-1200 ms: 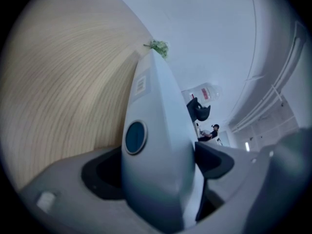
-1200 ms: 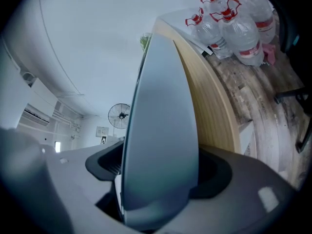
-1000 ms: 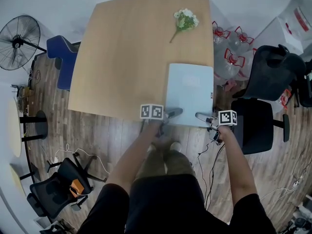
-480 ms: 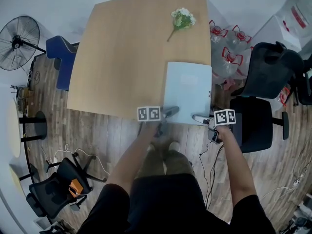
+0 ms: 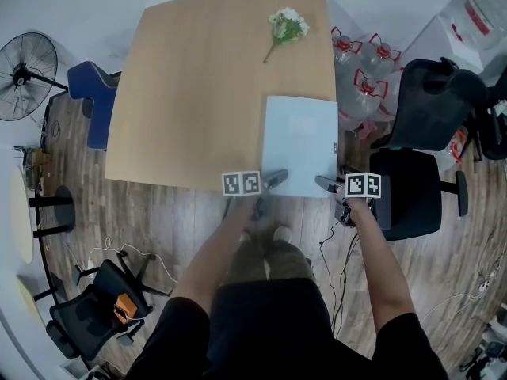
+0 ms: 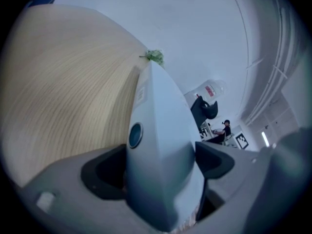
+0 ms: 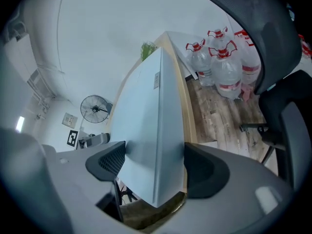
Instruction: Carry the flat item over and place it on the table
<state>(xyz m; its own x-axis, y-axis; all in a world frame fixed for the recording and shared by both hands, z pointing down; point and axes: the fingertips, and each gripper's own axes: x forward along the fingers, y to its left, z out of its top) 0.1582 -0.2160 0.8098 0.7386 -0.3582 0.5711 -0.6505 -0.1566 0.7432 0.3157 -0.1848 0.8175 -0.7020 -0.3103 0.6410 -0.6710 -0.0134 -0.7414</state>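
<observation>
The pale blue-white panel [image 5: 299,142], thin, with a small round dot and a label (print too small to read), lies flat on the wooden table [image 5: 198,93] at its near right corner. The left gripper [image 5: 273,180] is clamped on its near edge. The right gripper [image 5: 325,184] is closing, its pads meeting the panel. A flower sprig [image 5: 283,27] lies at the table's far edge, and water bottles [image 5: 360,62] stand right of the table.

light: bright, even | lens: fisheye — edges bend, corners dark | focus: 2 gripper views blurred up close
</observation>
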